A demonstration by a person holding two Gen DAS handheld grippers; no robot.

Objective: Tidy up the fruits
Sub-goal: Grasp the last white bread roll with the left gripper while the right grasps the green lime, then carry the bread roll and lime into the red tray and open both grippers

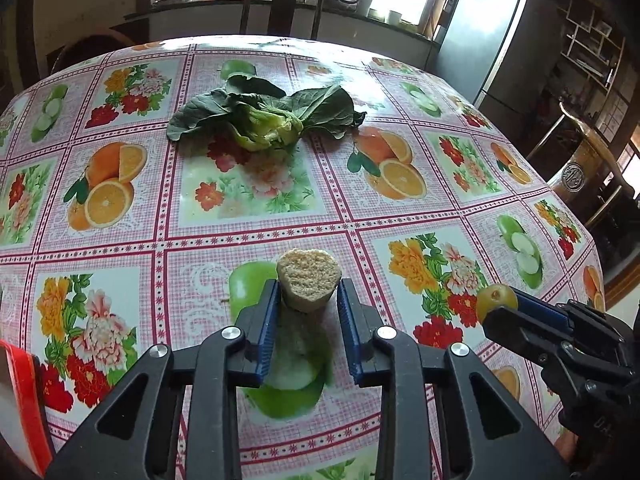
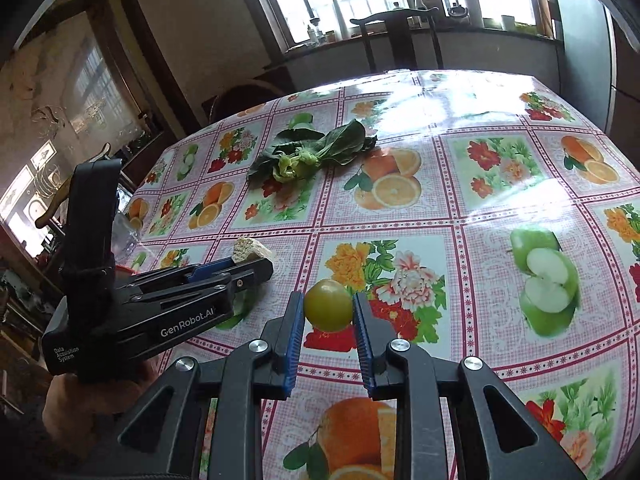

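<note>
- Over the near edge of the table [image 1: 328,216], both of the person's hand-held grippers hung side by side, each carrying something clear of the fruit-and-flower oilcloth [image 2: 460,200].
- The left gripper [image 1: 308,292] was clamped on a pale, crumbly, heart-shaped chunk [image 1: 308,276]; it could have been bread or a cut stalk, and I could not tell which. The blue pads pressed its narrow lower part, so the broad grainy face stood proud of the tips.
- The right gripper [image 2: 328,306] was closed on a small yellow-green fruit [image 2: 329,305], round and glossy. The pads met it at its widest point, one on each side, which I judged a sensible hold for something that would roll if pinched off-centre.
- From the left wrist view, that same fruit showed at the tip of the right gripper, just beside the left one and toward the table's right edge.
- A bunch of leafy greens [image 1: 264,114] lay flat well apart from both grippers, toward the far edge of the table, untouched.
- A red-and-white object [image 1: 24,404] sat at the near left corner; too little of it showed to name it.
- No bowl or basket showed in either view, so where the fruit should go was unclear. My guess was that the sorting had barely begun.
</note>
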